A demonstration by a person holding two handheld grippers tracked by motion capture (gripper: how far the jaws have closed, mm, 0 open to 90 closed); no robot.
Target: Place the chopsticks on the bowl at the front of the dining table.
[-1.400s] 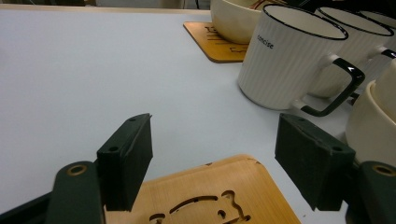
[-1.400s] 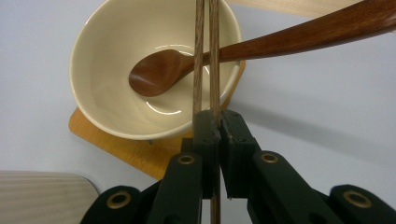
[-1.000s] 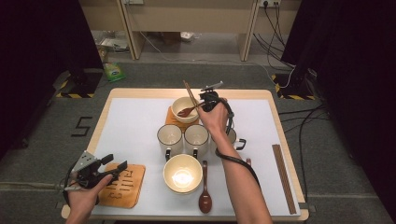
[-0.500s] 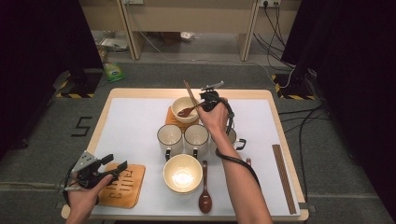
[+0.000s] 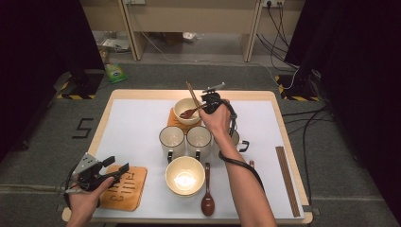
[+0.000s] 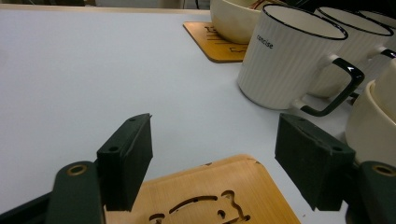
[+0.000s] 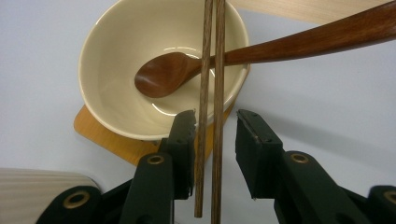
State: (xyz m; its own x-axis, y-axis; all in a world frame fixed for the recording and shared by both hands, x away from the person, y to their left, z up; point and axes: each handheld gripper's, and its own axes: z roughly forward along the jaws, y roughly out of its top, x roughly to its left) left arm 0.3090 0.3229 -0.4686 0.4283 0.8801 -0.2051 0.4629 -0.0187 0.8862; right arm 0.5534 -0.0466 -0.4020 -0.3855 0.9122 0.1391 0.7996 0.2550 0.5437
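Observation:
My right gripper point(image 5: 208, 101) point(image 7: 215, 126) hovers at the far cream bowl point(image 5: 187, 110) point(image 7: 121, 42), which stands on a wooden coaster point(image 5: 174, 120). A pair of brown chopsticks point(image 5: 191, 97) point(image 7: 210, 70) stands between its jaws and leans over the bowl. The jaws have just been opening: the chopsticks rest against one pad, with a gap to the other. A brown wooden spoon point(image 5: 189, 112) point(image 7: 168, 74) lies in the bowl. My left gripper point(image 5: 116, 165) point(image 6: 215, 158) hangs open over a carved wooden coaster point(image 5: 124, 187) point(image 6: 210, 196) at the front left, with nothing between its jaws.
Two white ribbed mugs point(image 5: 171, 140) point(image 5: 198, 140) point(image 6: 285, 60) stand mid-table, and a third point(image 5: 235, 138) is partly behind the right forearm. A second cream bowl point(image 5: 185, 176) sits in front, a spoon point(image 5: 207, 194) beside it. Another pair of chopsticks point(image 5: 287, 179) lies along the right edge.

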